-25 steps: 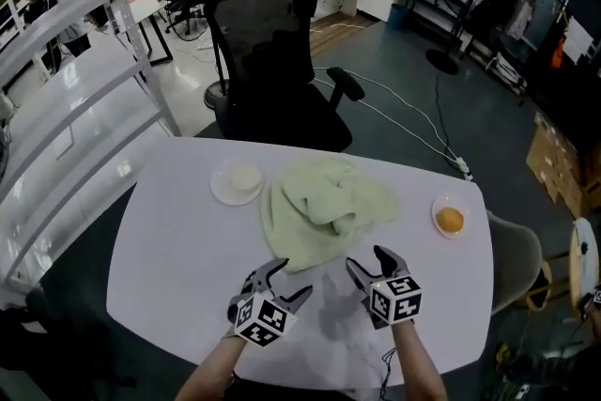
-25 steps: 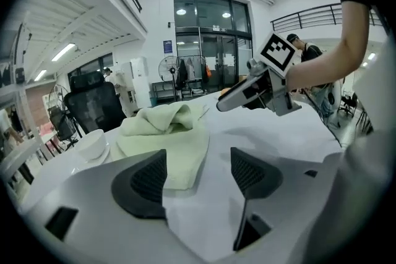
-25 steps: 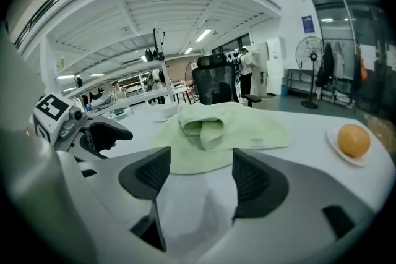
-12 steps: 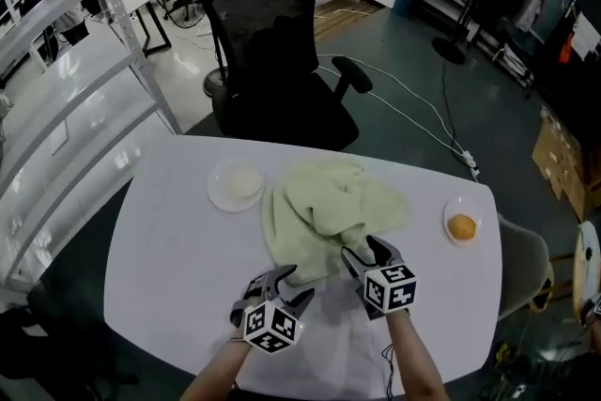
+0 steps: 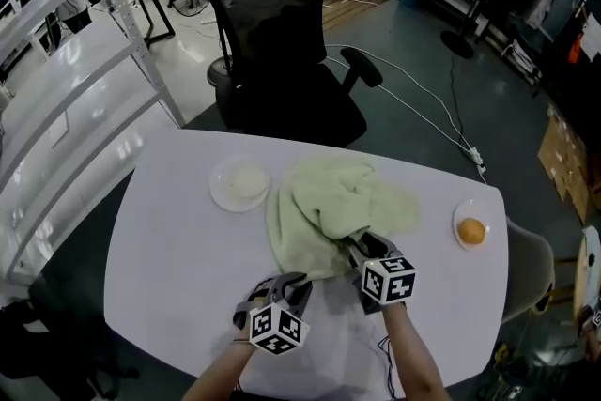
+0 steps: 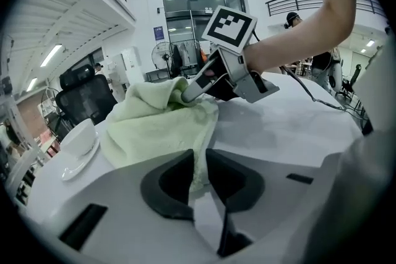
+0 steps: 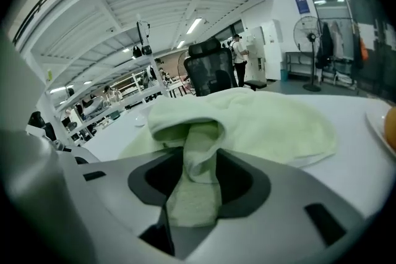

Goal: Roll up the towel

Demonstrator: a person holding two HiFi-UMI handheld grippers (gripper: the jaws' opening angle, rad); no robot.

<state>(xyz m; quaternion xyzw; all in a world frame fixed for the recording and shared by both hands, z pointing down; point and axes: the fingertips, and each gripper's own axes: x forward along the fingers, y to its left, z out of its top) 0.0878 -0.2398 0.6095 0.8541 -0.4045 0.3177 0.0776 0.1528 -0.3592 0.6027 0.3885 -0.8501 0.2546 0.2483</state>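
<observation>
Grip step: found towel [image 5: 324,211] bunched up on table [image 5: 169,258], pinched at its near edge by left gripper [image 5: 285,283] and right gripper [image 5: 362,245], jaws just closed onto it; likely needed pulling flat next, before rolling

Jaws just closing, left hand-held gripper [image 5: 293,280] and right hand-held gripper [image 5: 361,245] pinch towel [image 5: 319,202].

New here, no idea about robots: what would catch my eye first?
A crumpled pale green towel lies in the middle of the white table. At its near edge the left gripper and right gripper have just been closing their jaws on its cloth. An orange sits far right.
</observation>
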